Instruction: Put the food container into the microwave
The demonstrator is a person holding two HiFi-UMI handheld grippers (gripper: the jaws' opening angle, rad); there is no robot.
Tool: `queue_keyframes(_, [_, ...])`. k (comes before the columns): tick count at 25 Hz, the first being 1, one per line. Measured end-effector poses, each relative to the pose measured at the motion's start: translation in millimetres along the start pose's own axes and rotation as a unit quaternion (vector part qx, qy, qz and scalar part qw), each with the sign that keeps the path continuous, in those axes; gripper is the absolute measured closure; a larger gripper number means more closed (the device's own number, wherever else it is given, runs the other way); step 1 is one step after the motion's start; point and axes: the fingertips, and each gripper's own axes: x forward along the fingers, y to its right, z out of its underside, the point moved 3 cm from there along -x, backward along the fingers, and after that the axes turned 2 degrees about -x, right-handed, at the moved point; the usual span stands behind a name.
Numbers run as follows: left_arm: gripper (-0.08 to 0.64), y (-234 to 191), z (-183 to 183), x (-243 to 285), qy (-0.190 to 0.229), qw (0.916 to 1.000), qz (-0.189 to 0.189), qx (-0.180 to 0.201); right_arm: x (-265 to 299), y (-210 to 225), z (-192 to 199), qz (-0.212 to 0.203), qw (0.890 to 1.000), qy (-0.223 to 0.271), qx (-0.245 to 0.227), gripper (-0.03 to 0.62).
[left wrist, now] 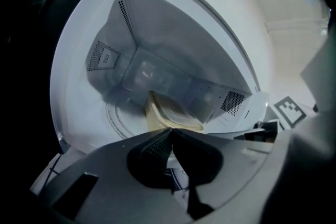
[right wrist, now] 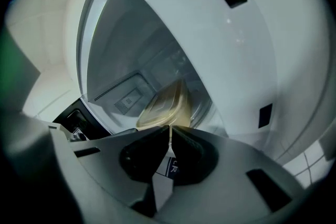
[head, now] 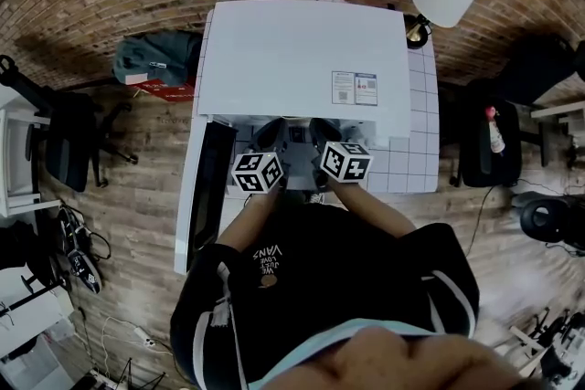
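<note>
I see the big white microwave (head: 302, 59) with its door (head: 206, 196) swung open on its left side. The yellowish food container (right wrist: 165, 105) is inside the microwave, near the front, and it is tilted. I cannot tell if it touches the microwave's floor. My left gripper (left wrist: 170, 132) is at the microwave's mouth, jaws squeezed on the container's near edge. My right gripper (right wrist: 170, 128) is there too, pinching its thin rim.
</note>
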Motion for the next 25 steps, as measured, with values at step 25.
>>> queue_keyframes(25, [0.548,9.5,1.6,-6.4,0.015,0.9998,-0.009,-0.001,-9.7,-2.4,-0.2,-0.02,1.0,0.001,-0.003,0.577])
